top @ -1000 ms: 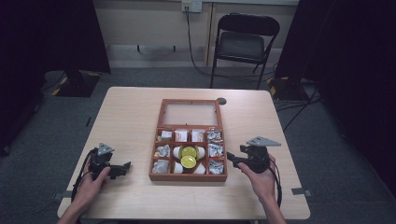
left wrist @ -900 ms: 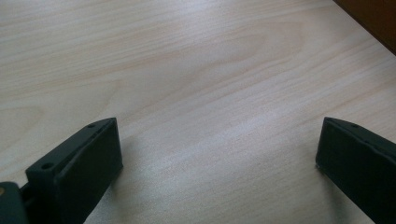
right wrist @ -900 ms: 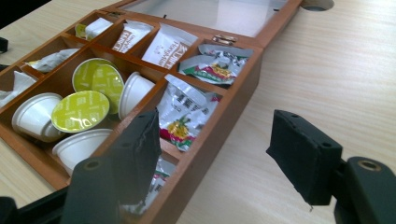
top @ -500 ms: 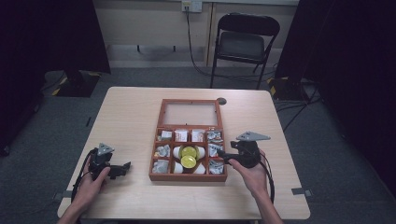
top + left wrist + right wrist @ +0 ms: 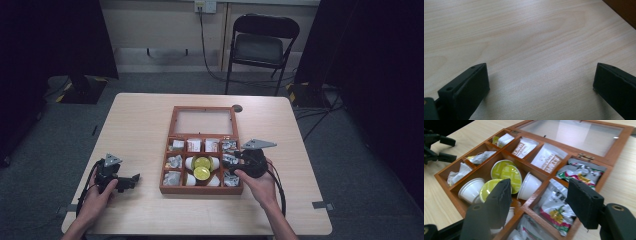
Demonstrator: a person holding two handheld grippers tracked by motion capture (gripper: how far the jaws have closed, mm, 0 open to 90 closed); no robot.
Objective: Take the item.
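Observation:
A wooden compartment box (image 5: 201, 190) lies at the table's middle with its glass lid (image 5: 204, 121) folded back flat. Yellow-topped white capsules (image 5: 201, 167) fill its centre cell, and small packets (image 5: 174, 162) sit in the cells around them. My right gripper (image 5: 230, 161) reaches over the box's right column. In the right gripper view, my right gripper (image 5: 540, 186) has its jaws apart above the capsules (image 5: 510, 175) and a printed packet (image 5: 556, 207); they have just been closing, with nothing pressed between them. My left gripper (image 5: 131, 179) rests on the table left of the box. In the left gripper view, my left gripper (image 5: 540, 67) is open over bare wood.
A folding chair (image 5: 261, 47) stands beyond the far edge of the table (image 5: 140, 120). A small dark disc (image 5: 236, 108) lies by the lid's far right corner. The right gripper view shows the left gripper (image 5: 439, 147) past the box's side wall (image 5: 451, 197).
My right gripper has moved left, from beside the box to over its right column. The left hand has stayed where it was.

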